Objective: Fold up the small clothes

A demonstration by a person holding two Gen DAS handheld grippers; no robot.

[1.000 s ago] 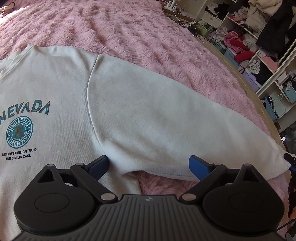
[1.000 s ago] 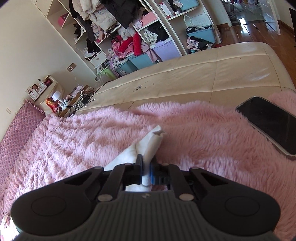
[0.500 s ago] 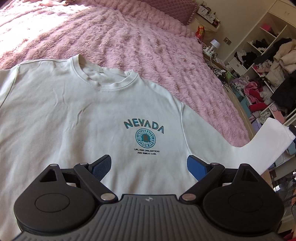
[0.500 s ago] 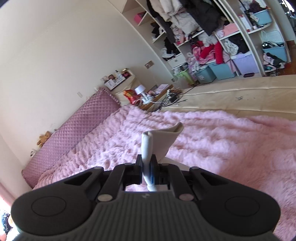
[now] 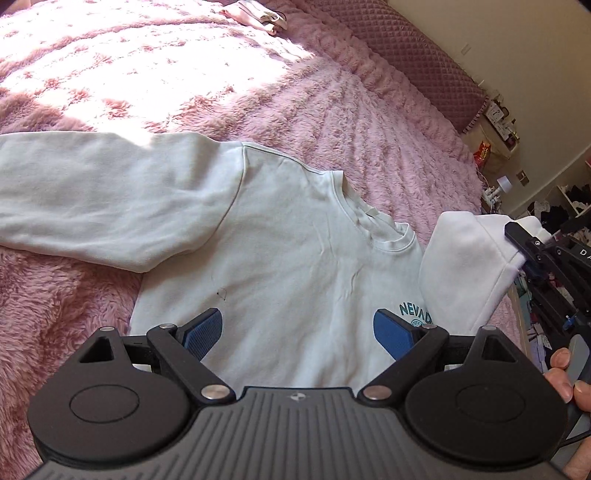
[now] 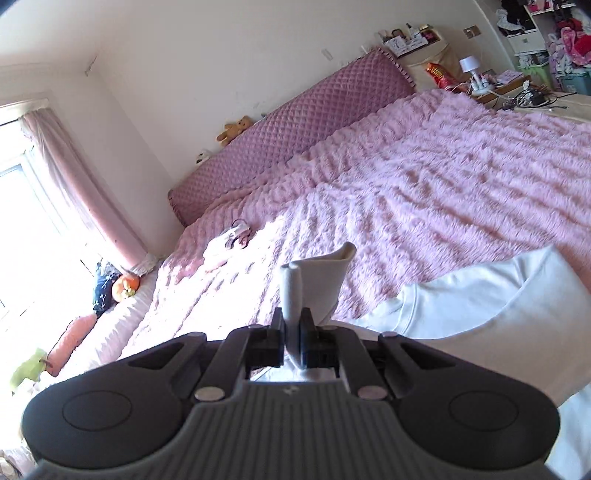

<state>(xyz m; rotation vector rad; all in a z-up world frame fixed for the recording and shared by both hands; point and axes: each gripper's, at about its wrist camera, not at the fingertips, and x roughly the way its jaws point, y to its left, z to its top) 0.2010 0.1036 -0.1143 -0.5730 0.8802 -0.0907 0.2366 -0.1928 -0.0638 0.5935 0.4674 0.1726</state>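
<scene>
Left wrist view.
- Sweatshirt (image 5: 288, 258): pale, front up, flat on the pink blanket (image 5: 332, 110). "NEVADA" print partly covered at right. One sleeve (image 5: 92, 206) lies straight out to the left edge.
- Other sleeve (image 5: 465, 266): lifted off the blanket and folded over toward the chest, its cuff end pinched by the right gripper (image 5: 524, 247) at the right edge.
- Left gripper (image 5: 297, 330): jaws wide, blue pads well apart, nothing between them, above the sweatshirt's lower front.
- Hand (image 5: 569, 376): fingers at lower right, on the right gripper's handle.
- Headboard (image 5: 406, 55): quilted mauve, along the far edge of the blanket. Small pale items (image 5: 258, 16) lie on the blanket near it; too small to tell.
- Bedside clutter at far right: a lamp (image 5: 504, 182) and a red packet (image 5: 482, 153).

Right wrist view.
- Right gripper (image 6: 291, 332): jaws narrow, clamped on the sleeve cuff (image 6: 317, 284), which stands up between them and blocks part of the blanket (image 6: 443, 184) behind.
- Sweatshirt (image 6: 480, 306): body at lower right, on the blanket.
- Around: headboard (image 6: 295, 136) with a teddy bear (image 6: 234, 129) on top, a pink curtain (image 6: 85, 192) at a bright window, and cluttered shelves (image 6: 554, 37) at upper right.
</scene>
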